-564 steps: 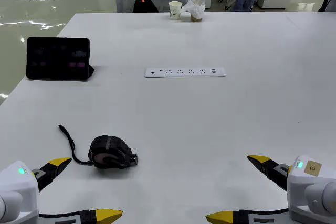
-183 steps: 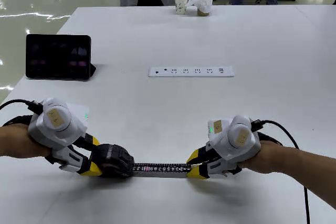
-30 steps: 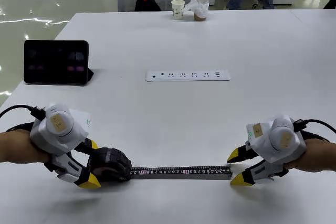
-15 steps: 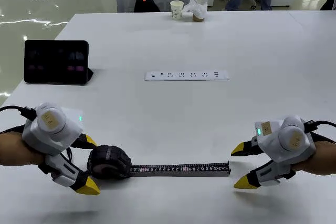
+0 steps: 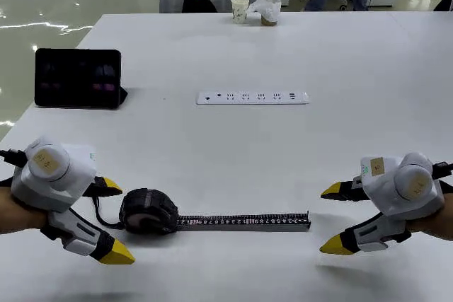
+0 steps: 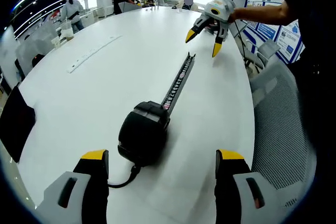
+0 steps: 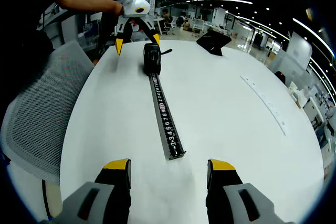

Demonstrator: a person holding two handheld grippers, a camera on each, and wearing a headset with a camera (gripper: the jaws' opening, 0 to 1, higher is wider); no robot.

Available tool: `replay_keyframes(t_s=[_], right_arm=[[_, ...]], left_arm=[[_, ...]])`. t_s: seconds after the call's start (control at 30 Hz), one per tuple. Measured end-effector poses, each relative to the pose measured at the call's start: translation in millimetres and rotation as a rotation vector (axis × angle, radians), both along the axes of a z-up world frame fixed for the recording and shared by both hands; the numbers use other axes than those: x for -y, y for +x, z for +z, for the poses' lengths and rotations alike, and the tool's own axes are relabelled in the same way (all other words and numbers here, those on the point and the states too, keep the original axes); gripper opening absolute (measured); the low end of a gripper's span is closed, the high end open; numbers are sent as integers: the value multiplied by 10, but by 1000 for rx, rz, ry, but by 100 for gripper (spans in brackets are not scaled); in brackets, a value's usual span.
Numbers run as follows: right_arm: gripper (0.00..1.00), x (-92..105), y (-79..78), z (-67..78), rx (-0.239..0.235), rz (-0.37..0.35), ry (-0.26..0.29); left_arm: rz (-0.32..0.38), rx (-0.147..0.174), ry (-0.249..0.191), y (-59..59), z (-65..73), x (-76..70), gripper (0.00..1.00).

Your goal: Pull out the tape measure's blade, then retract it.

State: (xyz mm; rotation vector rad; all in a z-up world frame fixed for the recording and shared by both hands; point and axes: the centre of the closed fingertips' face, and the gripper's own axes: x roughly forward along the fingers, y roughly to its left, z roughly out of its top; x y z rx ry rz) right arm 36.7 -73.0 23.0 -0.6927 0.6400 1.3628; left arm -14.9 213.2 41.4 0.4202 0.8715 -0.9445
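Observation:
A black tape measure (image 5: 147, 211) lies on the white table (image 5: 283, 153), with its blade (image 5: 244, 221) pulled out flat to the right and its black strap (image 5: 99, 210) trailing left. My left gripper (image 5: 110, 221) is open just left of the case, holding nothing; the case (image 6: 143, 135) sits ahead of its yellow-tipped jaws. My right gripper (image 5: 334, 218) is open a little right of the blade's end hook (image 5: 308, 221). The blade (image 7: 165, 116) runs from my right jaws to the case (image 7: 152, 56).
A dark tablet (image 5: 78, 78) stands at the left edge. A white power strip (image 5: 253, 97) lies mid-table. Cups (image 5: 255, 8) stand at the far edge, and people stand beyond it. A mesh chair (image 7: 37, 108) is by the table's near side.
Both grippers opened and drew back. The left let go of the case and the right let go of the blade's end. The blade stays extended on the table.

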Motion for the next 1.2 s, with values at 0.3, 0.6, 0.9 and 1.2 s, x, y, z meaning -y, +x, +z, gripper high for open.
replay_keyframes(t_s=[0.3,0.6,0.9,1.2], right_arm=[[63,3,-103,71,-3,-70,43],[68,13,-233,120,-11,-145,92],[73,46,-346,135,-3,-226,128],[79,-5,-423,211,11,-298,185]], left_arm=[[72,18,-52,-104,44,46,85],[148,42,-86,-192,84,63,90],[232,81,-131,-258,128,101,91],[302,113,-168,-373,147,144,96]])
